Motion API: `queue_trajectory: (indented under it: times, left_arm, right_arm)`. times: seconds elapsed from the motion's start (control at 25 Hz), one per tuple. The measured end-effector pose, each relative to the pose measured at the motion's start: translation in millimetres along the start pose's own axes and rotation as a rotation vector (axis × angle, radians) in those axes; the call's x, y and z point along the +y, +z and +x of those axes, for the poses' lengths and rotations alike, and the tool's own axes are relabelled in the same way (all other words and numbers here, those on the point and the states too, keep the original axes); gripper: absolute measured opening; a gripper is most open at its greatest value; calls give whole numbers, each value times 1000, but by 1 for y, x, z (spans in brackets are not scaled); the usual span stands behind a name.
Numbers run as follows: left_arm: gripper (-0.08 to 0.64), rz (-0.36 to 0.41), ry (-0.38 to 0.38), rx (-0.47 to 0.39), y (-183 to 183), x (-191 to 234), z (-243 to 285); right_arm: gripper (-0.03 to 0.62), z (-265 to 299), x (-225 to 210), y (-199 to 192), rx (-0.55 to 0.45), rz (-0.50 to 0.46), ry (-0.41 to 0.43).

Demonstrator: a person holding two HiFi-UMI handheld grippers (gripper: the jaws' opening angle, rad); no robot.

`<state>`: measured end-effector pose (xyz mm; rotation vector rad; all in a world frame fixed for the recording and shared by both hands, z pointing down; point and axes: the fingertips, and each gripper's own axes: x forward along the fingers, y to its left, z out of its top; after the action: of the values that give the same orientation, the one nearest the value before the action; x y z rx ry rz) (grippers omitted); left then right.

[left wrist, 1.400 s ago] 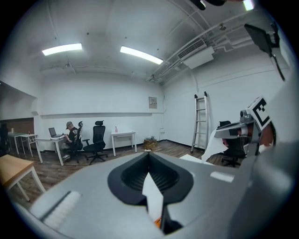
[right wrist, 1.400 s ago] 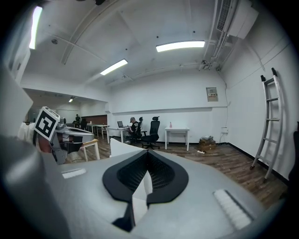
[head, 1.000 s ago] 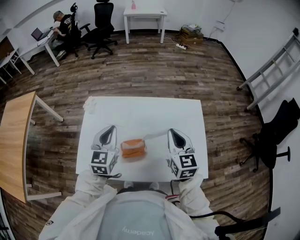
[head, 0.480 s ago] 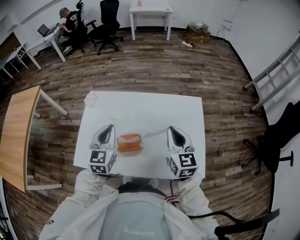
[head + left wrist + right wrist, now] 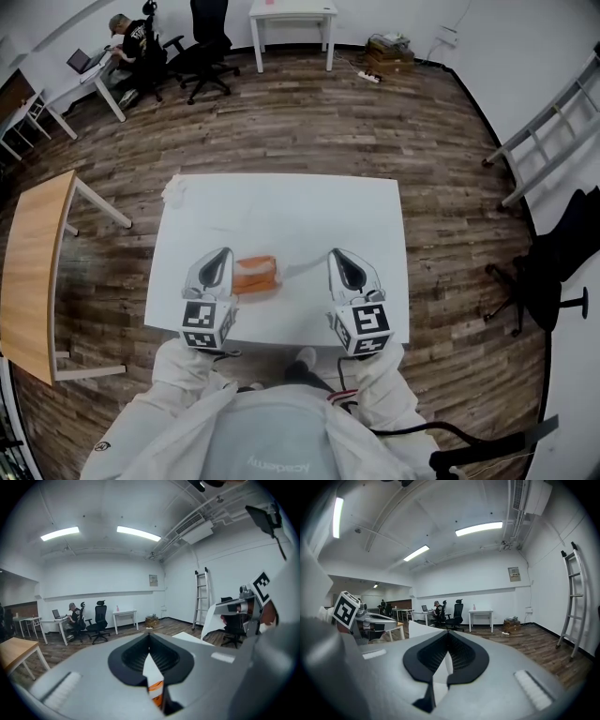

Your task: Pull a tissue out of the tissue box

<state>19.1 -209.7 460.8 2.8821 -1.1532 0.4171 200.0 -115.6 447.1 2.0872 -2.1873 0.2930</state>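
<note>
- Nearest the camera, on the near side of the tissue box [image 5: 256,276], the person's white sleeves [image 5: 183,370] reach forward, one gripper in each hand.
- Just to the left of the tissue box is the left gripper [image 5: 223,255]. Its jaws are pressed together at the tips with nothing pinched. In the left gripper view the orange box shows only through the gap lower down, behind them.
- To the right of the box, a little apart from it, is the right gripper [image 5: 334,255]. Its jaws are closed, pinching the end of a tissue [image 5: 302,269].
- The tissue runs as a pale strip from the top of the box across to those jaws.
- The box itself is orange and lies flat on the white table [image 5: 281,206], near the table's near edge and between the two grippers.
- Beyond the box, at the table's far left corner, lies a small crumpled white wad [image 5: 176,190].
- Well to the left of the box stands a wooden table [image 5: 33,272]. Well to its right are a black chair [image 5: 548,272] and a ladder [image 5: 548,131] leaning on the wall.
- Far beyond the box, by the back wall, are a small white table [image 5: 291,19], a stack of cardboard boxes [image 5: 386,52] and a seated person [image 5: 131,42] at a desk.
</note>
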Motion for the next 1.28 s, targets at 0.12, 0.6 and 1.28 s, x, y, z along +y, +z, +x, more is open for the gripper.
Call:
queue_trajectory:
  times: [0.12, 0.6, 1.28]
  left_arm:
    - [0, 2, -19, -4, -2, -2, -5]
    - [0, -9, -65, -27, -12, 17, -41]
    - [0, -24, -122, -72, -27, 23, -96]
  right_arm:
    - [0, -7, 3, -1, -2, 0, -23]
    - [0, -27, 38, 0, -8, -14, -94]
    - [0, -65, 86, -4, -20, -37, -168]
